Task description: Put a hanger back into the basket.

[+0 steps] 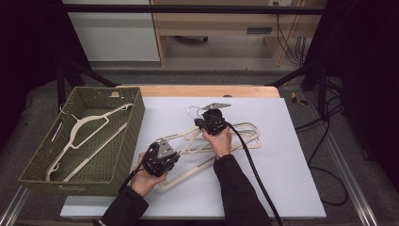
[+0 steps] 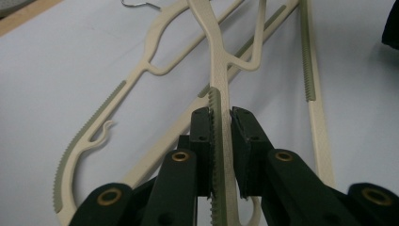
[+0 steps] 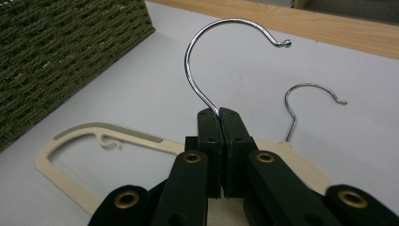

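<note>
Two cream plastic hangers with green grip strips lie stacked on the white mat [image 1: 282, 160]. My left gripper [image 1: 174, 150] [image 2: 221, 117] is shut on one arm of the upper hanger [image 2: 219, 70], near its lower left end. My right gripper [image 1: 202, 120] [image 3: 219, 113] is shut on that hanger's chrome hook [image 3: 195, 56], right at the base of the hook. The second hanger [image 3: 94, 132] lies flat underneath, and its hook [image 3: 308, 89] rests on the mat to the right in the right gripper view.
A green woven basket [image 1: 136, 117] stands at the mat's left edge with another cream hanger [image 1: 89, 136] inside. A wooden table edge [image 1: 207, 90] runs behind the mat. Black frame posts rise at both sides, and cables lie on the floor at the right.
</note>
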The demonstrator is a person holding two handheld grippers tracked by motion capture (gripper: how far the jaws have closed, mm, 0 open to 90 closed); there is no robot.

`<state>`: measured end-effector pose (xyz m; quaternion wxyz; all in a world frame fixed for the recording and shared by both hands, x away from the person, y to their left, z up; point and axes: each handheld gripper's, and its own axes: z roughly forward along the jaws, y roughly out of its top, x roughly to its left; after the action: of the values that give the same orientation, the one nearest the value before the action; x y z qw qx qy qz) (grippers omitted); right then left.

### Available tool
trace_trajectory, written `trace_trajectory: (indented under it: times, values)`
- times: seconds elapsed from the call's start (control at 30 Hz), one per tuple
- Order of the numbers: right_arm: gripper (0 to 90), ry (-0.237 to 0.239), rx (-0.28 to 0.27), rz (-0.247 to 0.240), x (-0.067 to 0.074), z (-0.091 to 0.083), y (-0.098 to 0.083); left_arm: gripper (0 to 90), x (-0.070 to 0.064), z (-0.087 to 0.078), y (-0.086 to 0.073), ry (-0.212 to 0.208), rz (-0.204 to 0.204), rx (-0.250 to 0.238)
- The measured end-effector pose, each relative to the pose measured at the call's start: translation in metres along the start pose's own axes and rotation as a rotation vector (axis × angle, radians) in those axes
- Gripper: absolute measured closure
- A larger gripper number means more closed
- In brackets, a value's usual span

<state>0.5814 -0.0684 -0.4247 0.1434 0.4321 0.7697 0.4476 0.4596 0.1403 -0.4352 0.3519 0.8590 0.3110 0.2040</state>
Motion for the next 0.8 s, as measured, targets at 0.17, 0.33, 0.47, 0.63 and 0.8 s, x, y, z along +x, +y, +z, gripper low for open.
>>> trace_trajectory:
  times: [0.17,0.33,0.47,0.63,0.8]
  values:
    - [89.1,0.012,-0.046,-0.022,0.0,-0.01,-0.005,69.1,0.004,0.002,0.003,-0.057,-0.043,-0.032]
    - [89.1,0.02,-0.093,-0.055,0.002,-0.019,-0.009,47.4,0.011,0.003,0.017,-0.1,-0.113,-0.101]
    - [89.1,0.038,-0.11,-0.059,0.005,-0.026,-0.012,43.7,0.032,0.004,0.034,-0.175,0.1,0.062]
    - [89.1,0.058,-0.132,-0.075,0.008,-0.034,-0.016,53.5,0.011,0.035,0.044,-0.204,-0.222,-0.146]
    - [89.1,0.075,-0.148,-0.088,0.008,-0.044,-0.019,69.1,0.001,0.049,0.048,-0.333,-0.345,-0.209]
